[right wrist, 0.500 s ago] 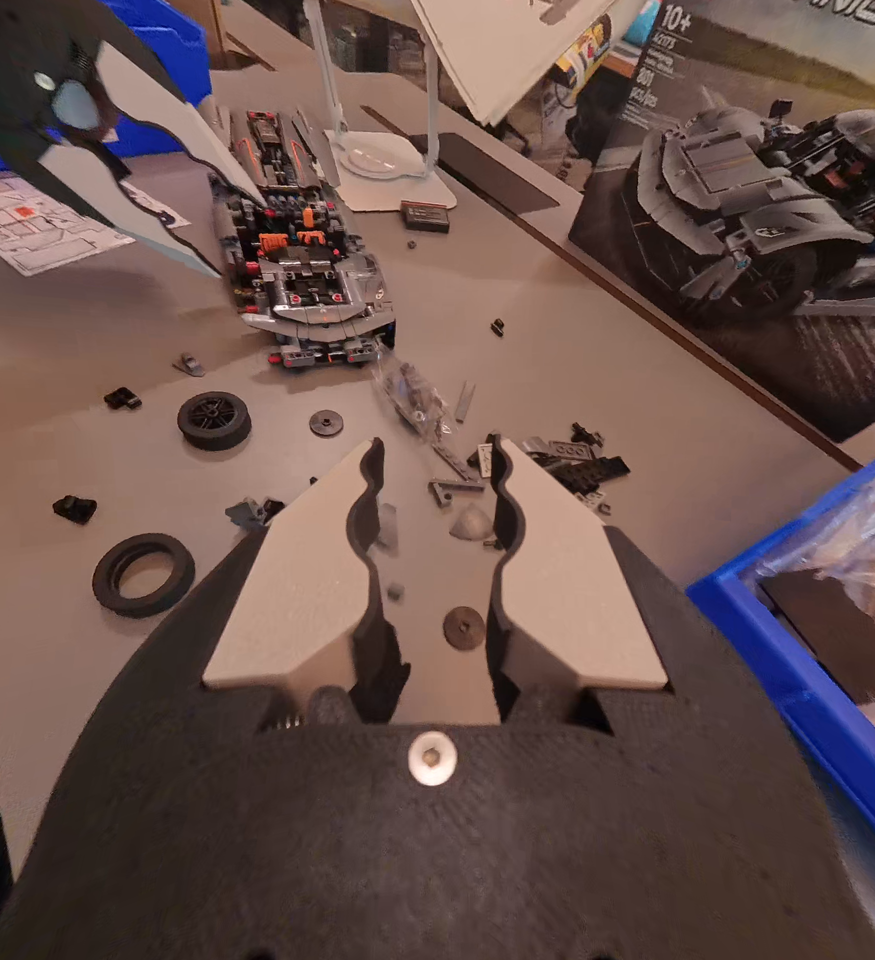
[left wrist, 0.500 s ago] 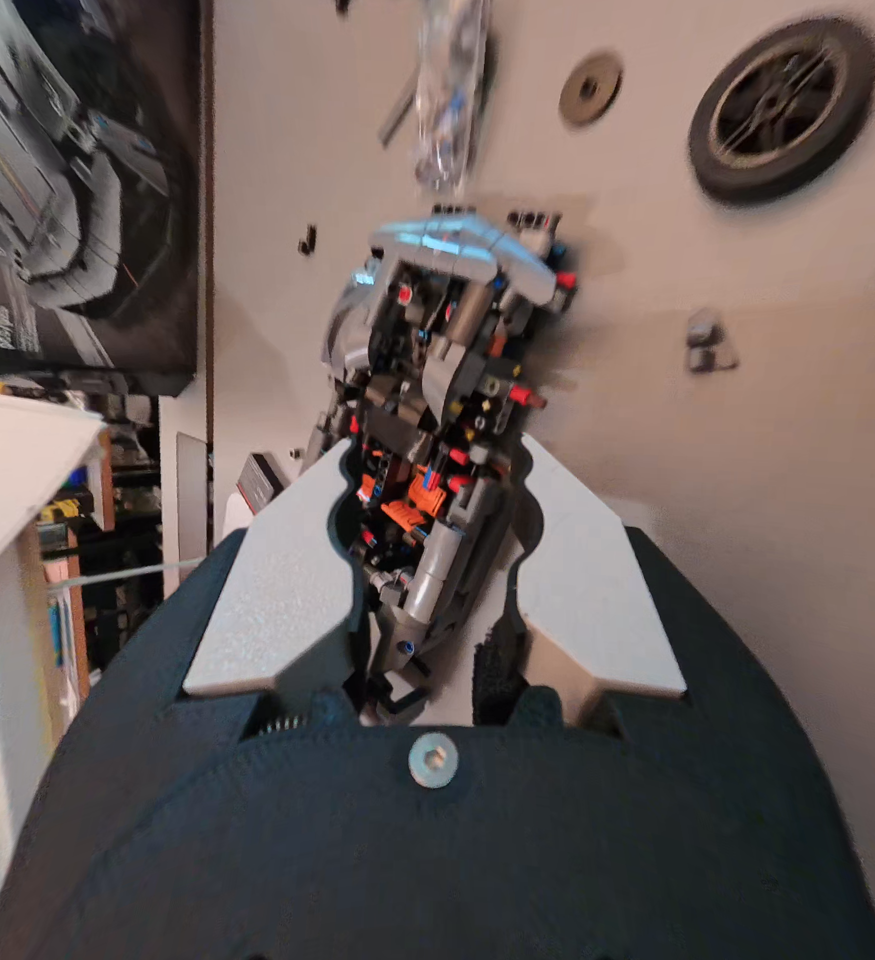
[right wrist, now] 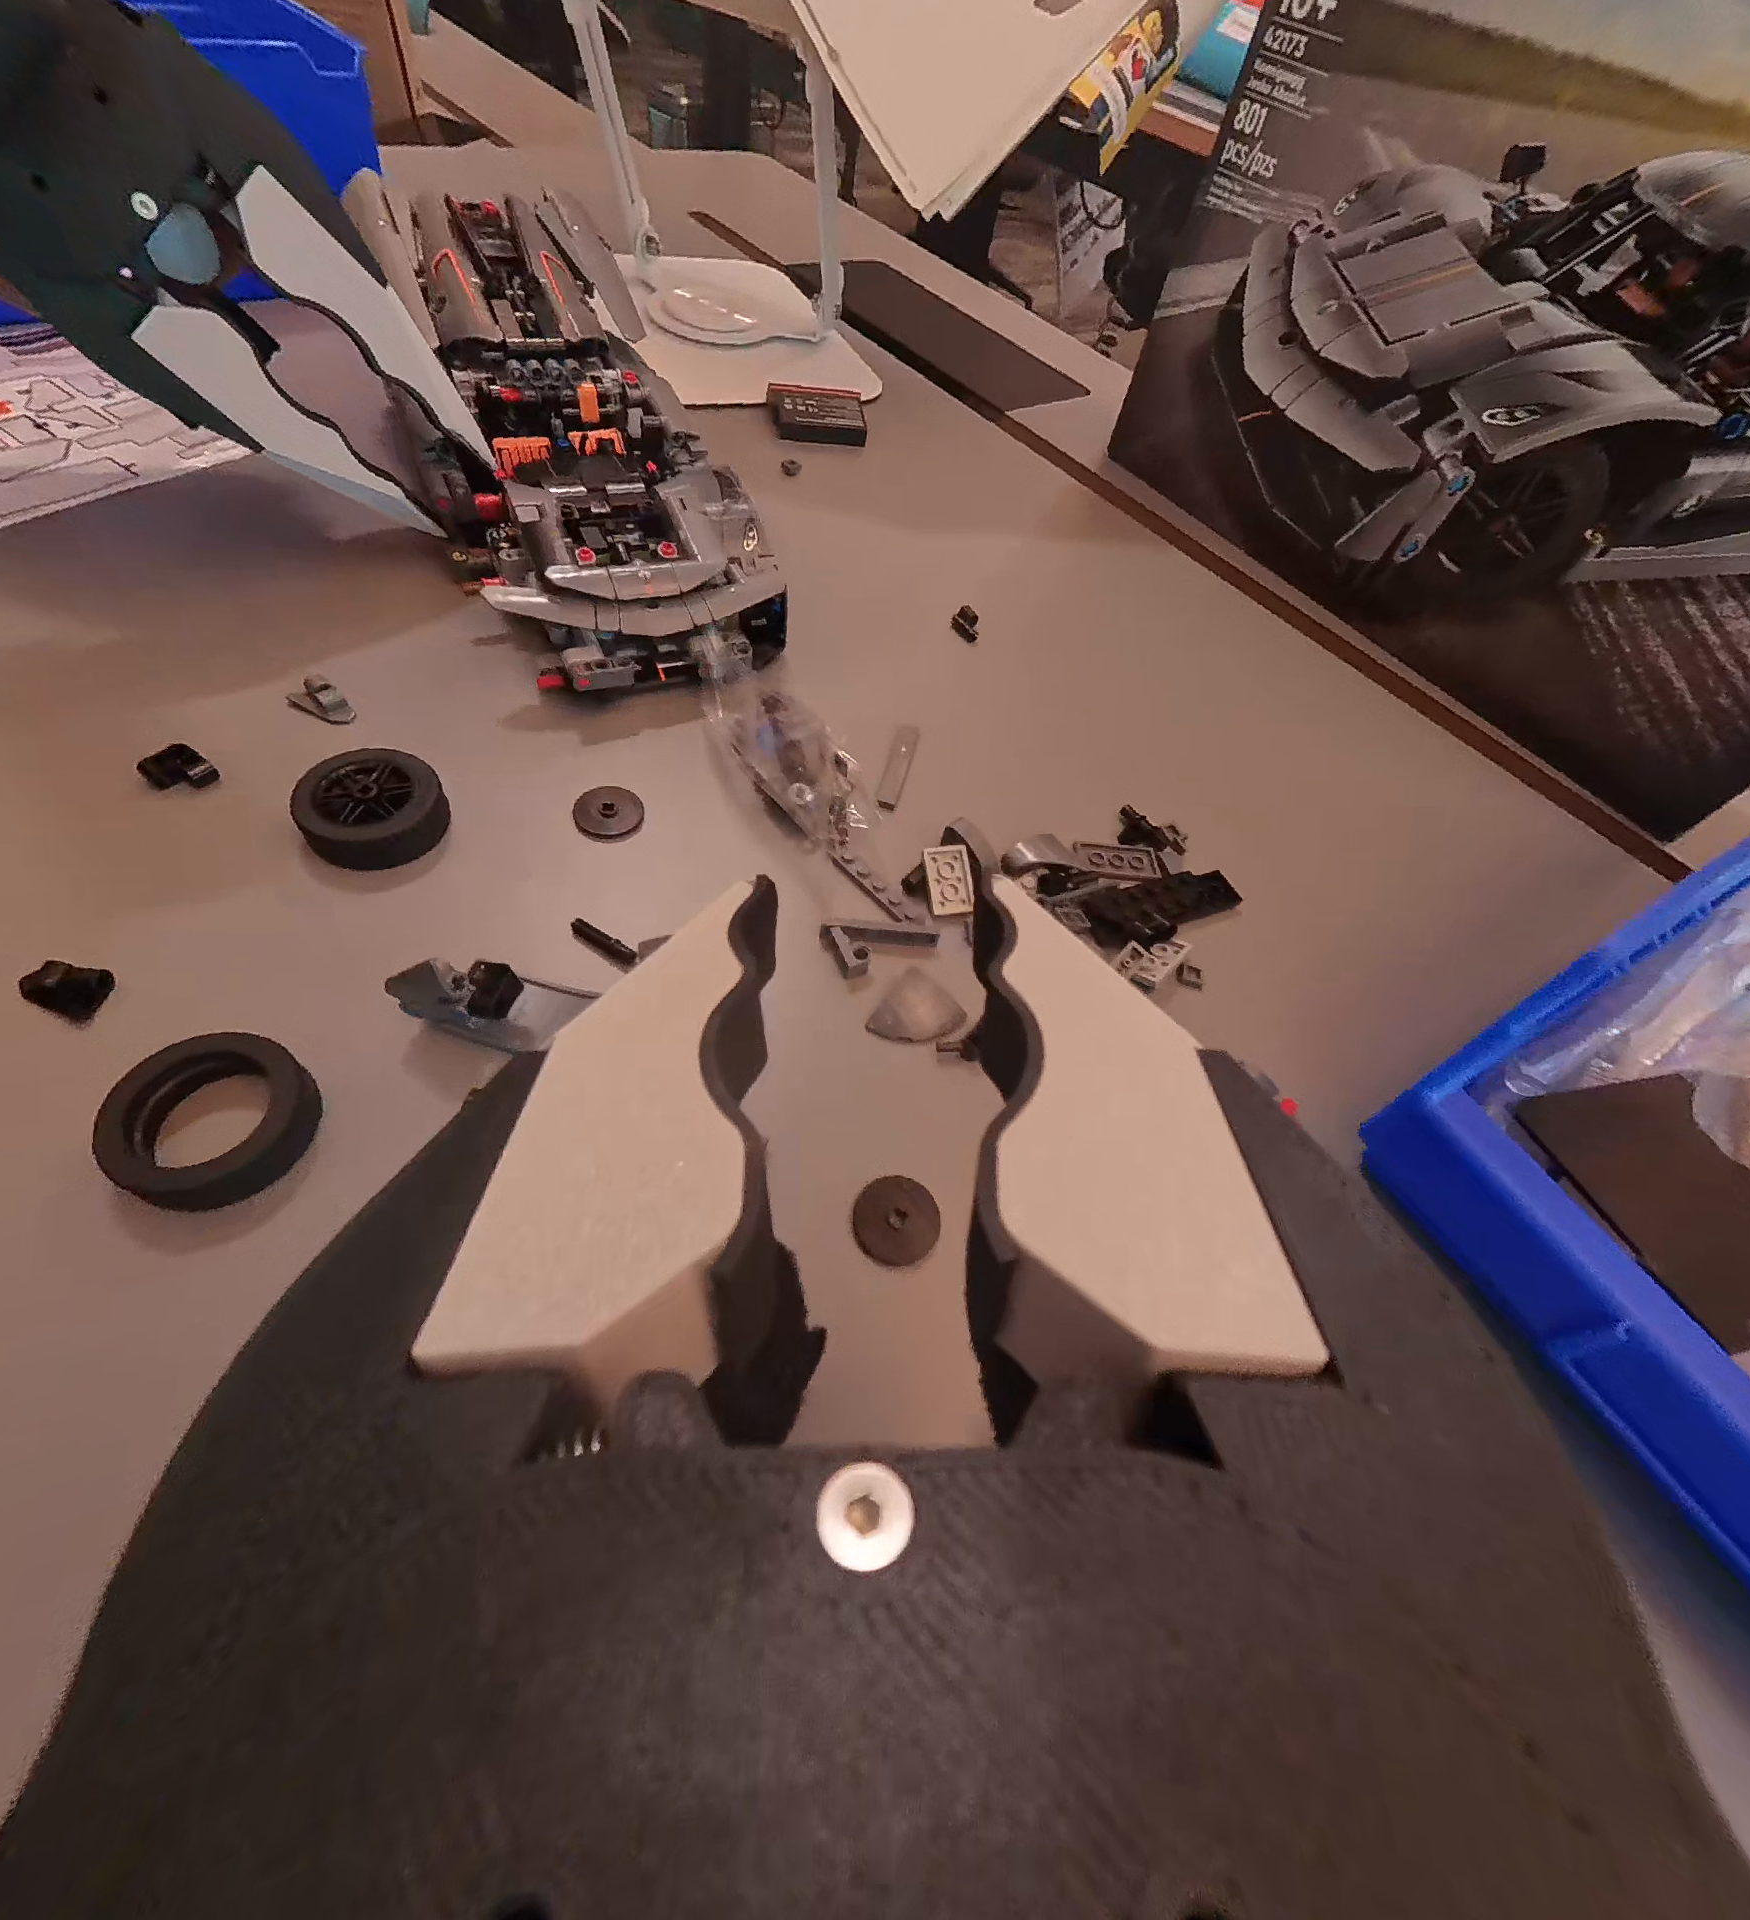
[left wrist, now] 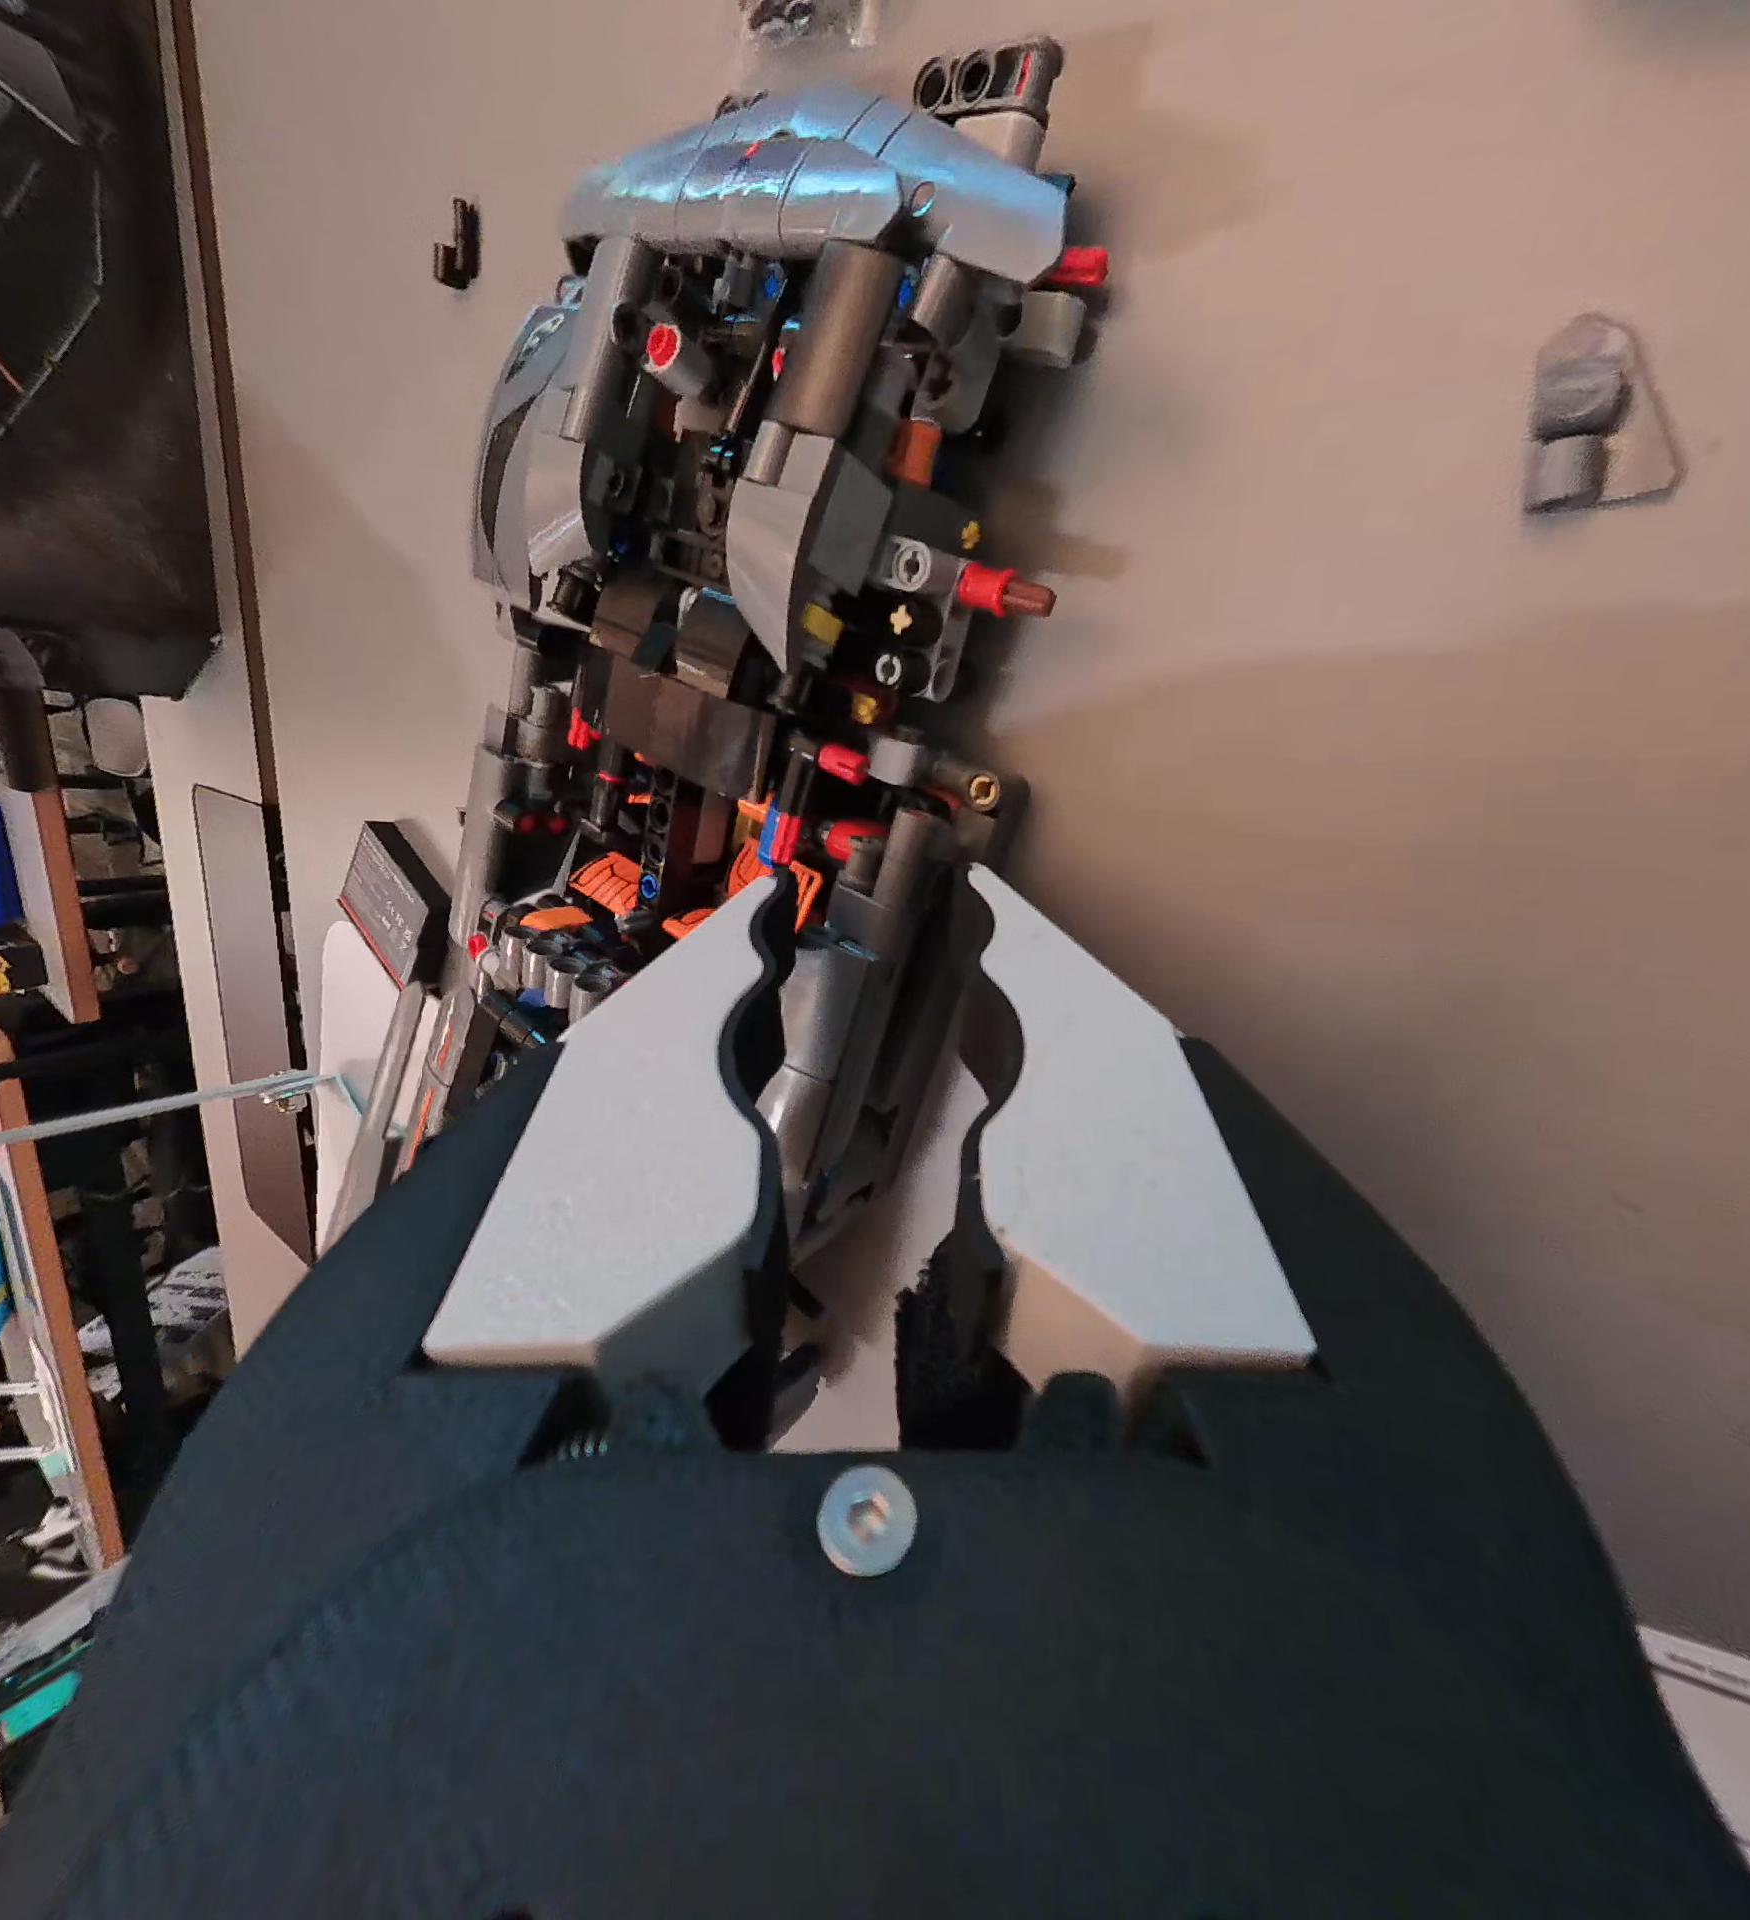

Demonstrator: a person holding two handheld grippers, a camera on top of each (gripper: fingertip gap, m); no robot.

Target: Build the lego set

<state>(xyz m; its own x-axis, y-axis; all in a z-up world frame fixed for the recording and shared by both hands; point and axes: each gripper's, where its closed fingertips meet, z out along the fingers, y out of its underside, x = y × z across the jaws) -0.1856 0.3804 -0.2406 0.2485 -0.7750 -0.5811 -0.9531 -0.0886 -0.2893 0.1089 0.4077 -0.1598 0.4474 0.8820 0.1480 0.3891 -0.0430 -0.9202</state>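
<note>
The car body (right wrist: 580, 478) sat largely built in the upper left of the frame, the left gripper (right wrist: 414, 457) straddling its flank with jaws apart, while the right gripper (right wrist: 876, 904) hovered spread and empty over loose plates (right wrist: 1141, 894), wheel (right wrist: 369, 807) and tyre (right wrist: 206, 1135) still unfitted.

The left tool (left wrist: 876, 883) hides the rear of the half-built car (left wrist: 746, 582), so whether its fingers touch the side cannot be told. The blue bin (right wrist: 1536, 1226) and the set's box (right wrist: 1473, 416) run off the right wrist view's edge. Contents of the clear bag (right wrist: 788, 758) are too small to identify.
</note>
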